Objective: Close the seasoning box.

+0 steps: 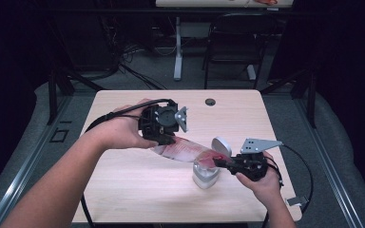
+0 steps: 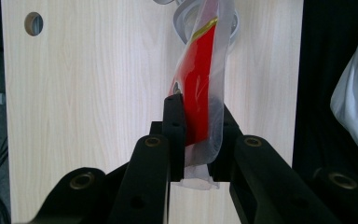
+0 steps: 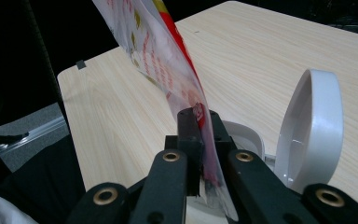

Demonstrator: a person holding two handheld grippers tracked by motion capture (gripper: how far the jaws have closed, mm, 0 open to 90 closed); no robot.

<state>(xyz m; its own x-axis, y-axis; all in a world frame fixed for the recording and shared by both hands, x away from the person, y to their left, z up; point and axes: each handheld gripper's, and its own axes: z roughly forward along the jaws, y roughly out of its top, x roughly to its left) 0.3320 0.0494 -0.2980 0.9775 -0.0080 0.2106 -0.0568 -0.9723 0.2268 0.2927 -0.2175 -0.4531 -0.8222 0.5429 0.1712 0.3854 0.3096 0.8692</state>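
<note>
A clear plastic bag with red and yellow print [image 1: 183, 148] stretches between my two grippers above the table. My left gripper [image 1: 164, 138] is shut on one end of the bag [image 2: 200, 102], its jaws pinching the film. My right gripper [image 1: 218, 163] is shut on the other end of the bag [image 3: 168, 70], right over a small white bin [image 1: 205, 175]. The bin's round lid [image 3: 314, 126] stands tipped open behind the right jaws. The bag's far end hangs at the bin's grey rim [image 2: 182, 21].
The light wood table [image 1: 123, 180] has a round cable hole [image 1: 210, 101] near its far edge. A black chair [image 1: 233, 42] and a table leg [image 1: 177, 47] stand beyond the table. Dark floor surrounds it.
</note>
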